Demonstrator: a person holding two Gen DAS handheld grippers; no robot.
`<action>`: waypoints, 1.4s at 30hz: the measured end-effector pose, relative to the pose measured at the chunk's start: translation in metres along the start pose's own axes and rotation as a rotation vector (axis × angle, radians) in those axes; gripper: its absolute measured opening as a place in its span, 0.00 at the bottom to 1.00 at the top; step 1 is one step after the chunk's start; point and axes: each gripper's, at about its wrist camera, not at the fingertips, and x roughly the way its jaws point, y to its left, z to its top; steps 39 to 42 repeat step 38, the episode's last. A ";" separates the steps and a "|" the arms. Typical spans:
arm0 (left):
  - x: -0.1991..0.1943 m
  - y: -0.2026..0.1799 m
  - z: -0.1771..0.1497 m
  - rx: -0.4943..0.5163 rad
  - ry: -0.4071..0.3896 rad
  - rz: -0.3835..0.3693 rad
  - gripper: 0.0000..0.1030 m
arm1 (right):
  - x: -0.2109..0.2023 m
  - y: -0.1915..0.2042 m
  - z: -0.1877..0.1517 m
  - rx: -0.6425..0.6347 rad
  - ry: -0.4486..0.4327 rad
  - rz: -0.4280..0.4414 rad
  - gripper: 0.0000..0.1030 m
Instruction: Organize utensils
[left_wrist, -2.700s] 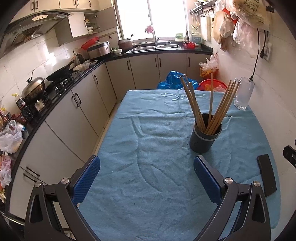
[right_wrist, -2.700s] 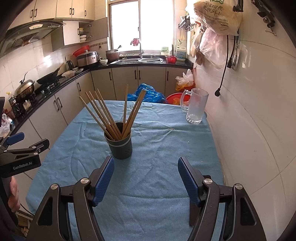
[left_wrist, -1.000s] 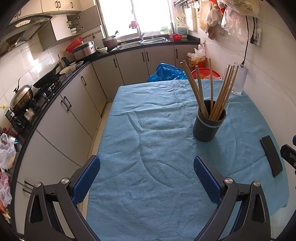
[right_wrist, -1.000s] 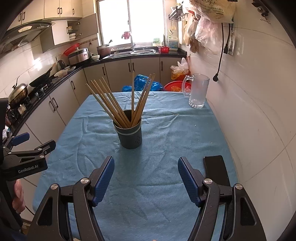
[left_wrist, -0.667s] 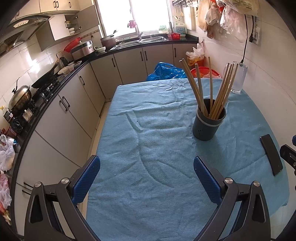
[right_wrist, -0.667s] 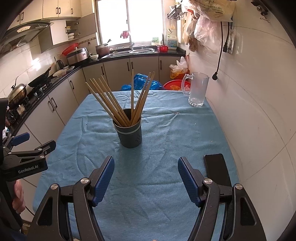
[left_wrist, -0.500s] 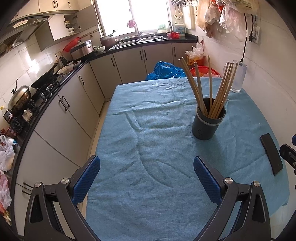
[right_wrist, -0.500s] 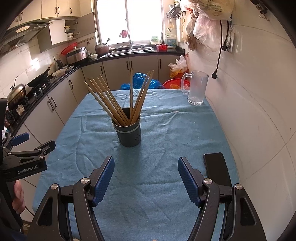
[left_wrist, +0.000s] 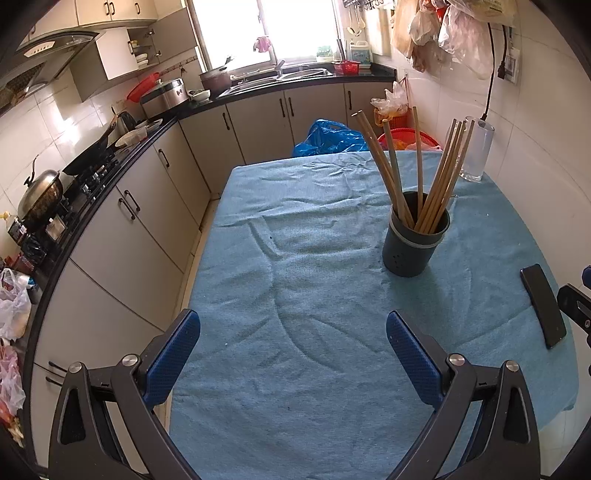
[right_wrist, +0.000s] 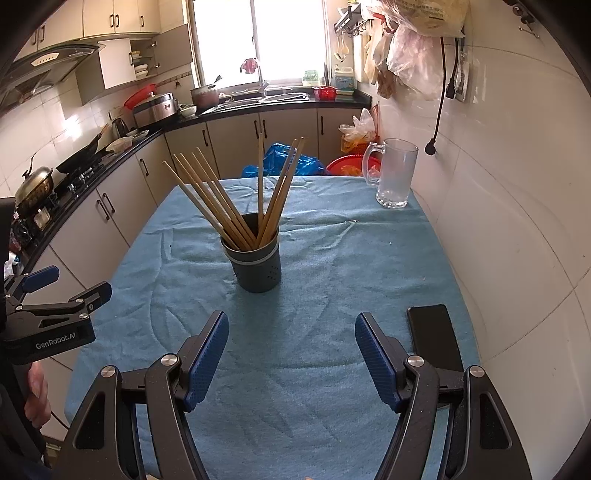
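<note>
While we hold both grippers above the blue-clothed surface (left_wrist: 295, 369), this is how things stand:
Left gripper (left_wrist: 291, 345): our fingers spread wide, nothing between them.
Right gripper (right_wrist: 291, 349): our fingers wide apart too, empty.
Chopsticks (right_wrist: 236, 206): fanned upright in the holder.
Holder (right_wrist: 256, 267): mid-surface, well ahead of both grippers.
Phone (right_wrist: 436, 338): flat, just beside our right gripper's outer finger.
Mug (right_wrist: 395, 173): far corner by the wall.

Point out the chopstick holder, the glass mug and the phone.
chopstick holder (right_wrist: 258, 271), right wrist view, on its dark outer wall.
glass mug (right_wrist: 397, 173), right wrist view, on its clear body.
phone (right_wrist: 434, 332), right wrist view, on its black face.
</note>
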 end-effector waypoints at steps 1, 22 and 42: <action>0.000 0.000 0.000 0.000 0.000 0.001 0.98 | 0.000 -0.001 0.000 0.001 0.001 0.001 0.73; -0.001 0.011 -0.009 -0.011 0.001 0.027 0.98 | 0.002 0.012 -0.005 -0.017 0.001 0.035 0.73; 0.000 -0.012 -0.027 -0.135 0.115 0.052 0.98 | 0.020 -0.032 -0.007 -0.026 0.062 0.077 0.76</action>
